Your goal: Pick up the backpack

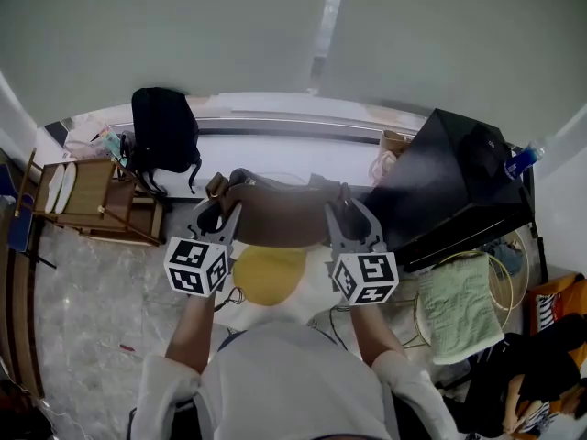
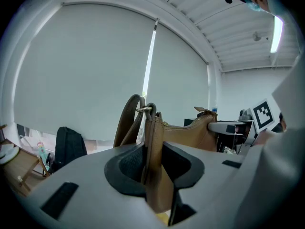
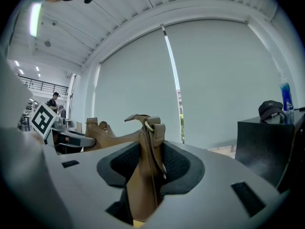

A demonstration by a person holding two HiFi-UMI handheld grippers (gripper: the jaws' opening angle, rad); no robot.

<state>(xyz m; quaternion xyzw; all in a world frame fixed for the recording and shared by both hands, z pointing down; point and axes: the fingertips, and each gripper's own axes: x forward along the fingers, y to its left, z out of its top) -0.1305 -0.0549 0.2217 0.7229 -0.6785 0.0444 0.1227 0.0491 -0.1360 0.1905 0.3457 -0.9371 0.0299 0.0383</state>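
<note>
I hold a brown leather bag (image 1: 280, 211) up in the air, stretched between both grippers. My left gripper (image 1: 217, 205) is shut on the bag's left end, where the strap ring sits (image 2: 145, 109); the leather stands pinched between its pads (image 2: 153, 162). The right gripper (image 1: 349, 207) is shut on the bag's right end, with that end's ring and tab (image 3: 151, 128) just beyond its pads (image 3: 148, 168). A black backpack (image 1: 163, 128) stands upright on the floor at the back left against the window wall, also seen in the left gripper view (image 2: 69, 146), apart from both grippers.
A black cabinet (image 1: 451, 189) with a blue bottle (image 1: 521, 161) and a dark cap (image 3: 270, 109) stands at the right. A wooden rack (image 1: 96, 200) is at the left. A yellow cushion (image 1: 268, 274) lies below the bag, and a green towel (image 1: 457, 306) lies at the right.
</note>
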